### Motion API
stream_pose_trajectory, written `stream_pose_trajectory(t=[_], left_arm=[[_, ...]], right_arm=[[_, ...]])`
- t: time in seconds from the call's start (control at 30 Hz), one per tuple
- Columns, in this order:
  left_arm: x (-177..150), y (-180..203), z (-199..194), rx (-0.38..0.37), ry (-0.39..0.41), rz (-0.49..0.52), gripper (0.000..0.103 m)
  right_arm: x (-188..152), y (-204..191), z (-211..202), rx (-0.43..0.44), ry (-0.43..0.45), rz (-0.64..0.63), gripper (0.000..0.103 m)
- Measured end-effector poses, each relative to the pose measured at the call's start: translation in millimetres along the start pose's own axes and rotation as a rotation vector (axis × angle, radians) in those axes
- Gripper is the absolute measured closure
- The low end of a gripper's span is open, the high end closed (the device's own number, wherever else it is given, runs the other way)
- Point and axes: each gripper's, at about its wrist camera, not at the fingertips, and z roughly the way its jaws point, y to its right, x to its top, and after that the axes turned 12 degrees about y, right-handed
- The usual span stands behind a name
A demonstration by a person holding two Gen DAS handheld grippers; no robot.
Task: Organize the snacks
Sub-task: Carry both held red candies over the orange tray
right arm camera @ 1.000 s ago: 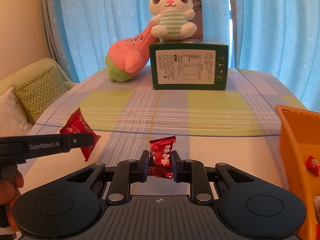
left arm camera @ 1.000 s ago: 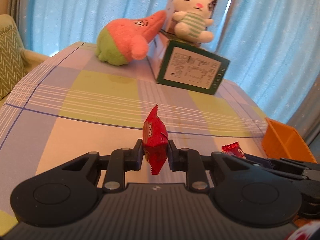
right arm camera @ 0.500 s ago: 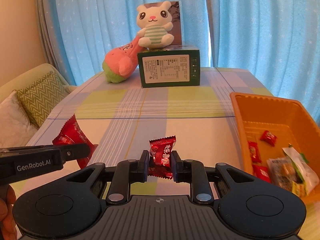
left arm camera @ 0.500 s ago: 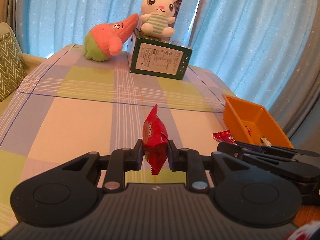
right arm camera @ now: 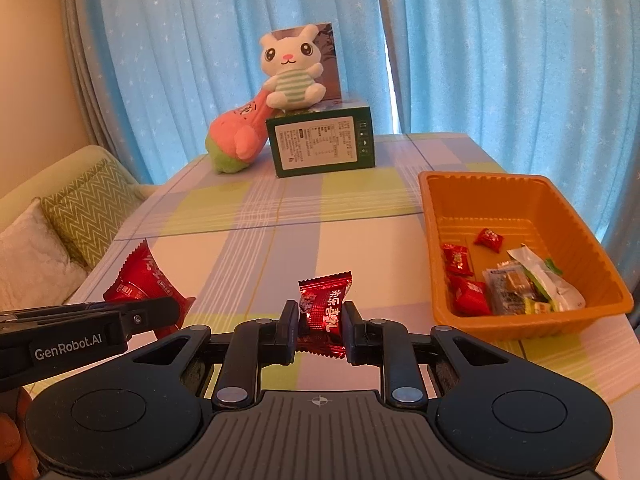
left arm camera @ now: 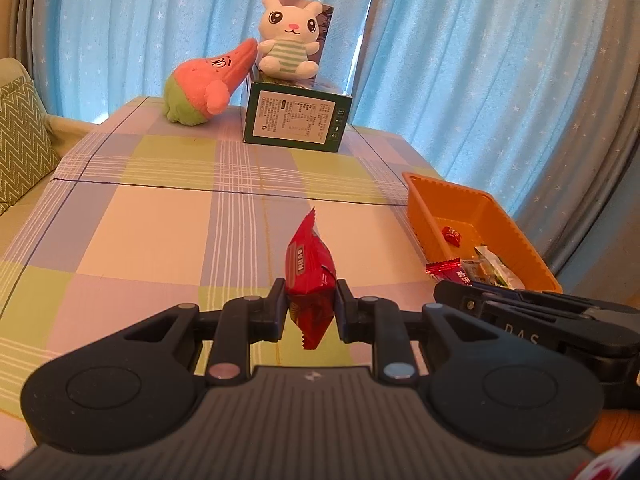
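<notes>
Both grippers have swung toward the orange tray [right arm camera: 532, 322], now fully in view. Left gripper [left arm camera: 310, 307] is clamped on one red snack packet [left arm camera: 308, 264]; right gripper [right arm camera: 322, 328] pinches one dark red candy [right arm camera: 324, 308]. Tray holds three red candies [right arm camera: 489, 238] and two pale wrapped snacks [right arm camera: 536, 288].

Left gripper [left arm camera: 310, 304] clamped on a red snack packet [left arm camera: 309, 276], held upright, one pointed corner up and one hanging below the fingers [left arm camera: 277, 304]. Beyond, checked worktop [left arm camera: 160, 216]. At right, orange tray [left arm camera: 516, 236] holding a small red candy [left arm camera: 451, 235] and several wrapped snacks [left arm camera: 494, 268]. Right gripper [left arm camera: 448, 286] low at right, a dark red candy [left arm camera: 450, 270] at its tip, just before the tray's near end. Far back, green box [left arm camera: 298, 122], white plush [left arm camera: 289, 38] on top, pink and green plush [left arm camera: 204, 84] leaning beside.
</notes>
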Motion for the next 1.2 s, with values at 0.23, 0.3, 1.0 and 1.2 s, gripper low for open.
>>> stream_pose_trajectory(t=[0.23, 0.3, 1.0, 1.2], left_arm=[[-0.2, 11.1, -15.8, -0.005, -0.001, 0.009, 0.082], [-0.8, 14.3, -19.4, -0.009, -0.001, 0.01, 0.082], [-3.9, 47.3, -27.4, -0.054, -0.018, 0.052, 0.082], [-3.8, 57.2, -23.7, -0.076, -0.024, 0.062, 0.082]], right_arm=[[-2.9, 3.3, -23.2, -0.006, 0.007, 0.01, 0.08], [-2.9, 4.9, -28.4, -0.01, 0.009, 0.009, 0.08], [-0.8, 28.3, -59.1, -0.066, 0.029, 0.025, 0.08], [0.0, 36.1, -62.2, -0.088, 0.026, 0.033, 0.08]])
